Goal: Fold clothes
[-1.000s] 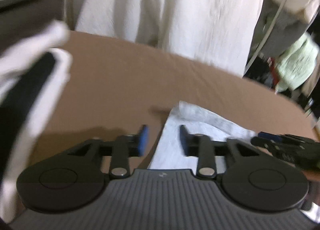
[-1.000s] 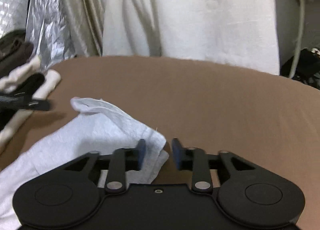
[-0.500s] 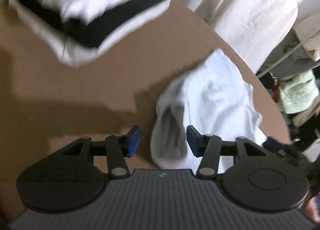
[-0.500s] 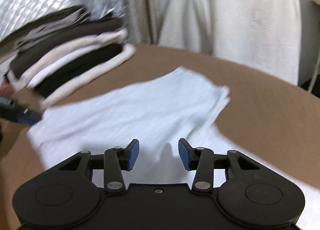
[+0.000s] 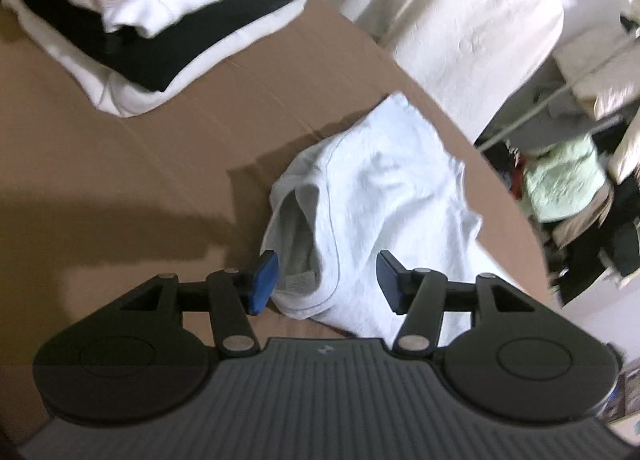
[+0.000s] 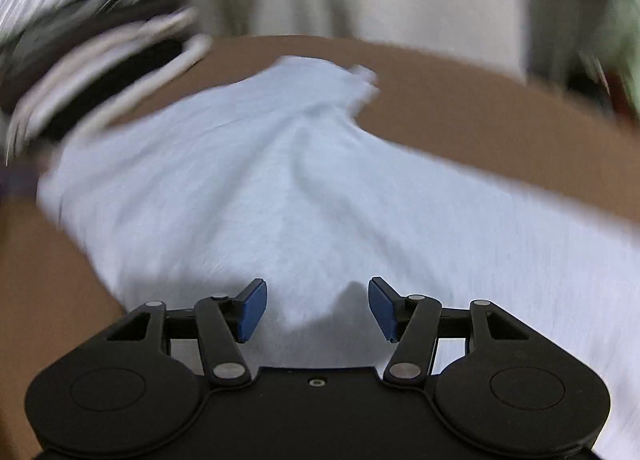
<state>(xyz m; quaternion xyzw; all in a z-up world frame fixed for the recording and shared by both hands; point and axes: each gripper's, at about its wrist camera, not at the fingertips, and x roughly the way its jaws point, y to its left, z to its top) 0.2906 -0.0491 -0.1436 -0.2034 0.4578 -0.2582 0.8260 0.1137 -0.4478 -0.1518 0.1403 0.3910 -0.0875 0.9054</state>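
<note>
right wrist view blurred: folded stack point(image 6: 100, 72) smeared, white garment point(image 6: 280, 188) cut off at right.

1. Left gripper point(image 5: 326, 282): black linkage arms w/ silver pivot pins, blue ribbed pads, grey ribbed housing w/ small logo, round black side discs.
2. Right gripper point(image 6: 316, 310): same black arms, silver pins, blue pads; plain black housing, one centre screw.
</note>
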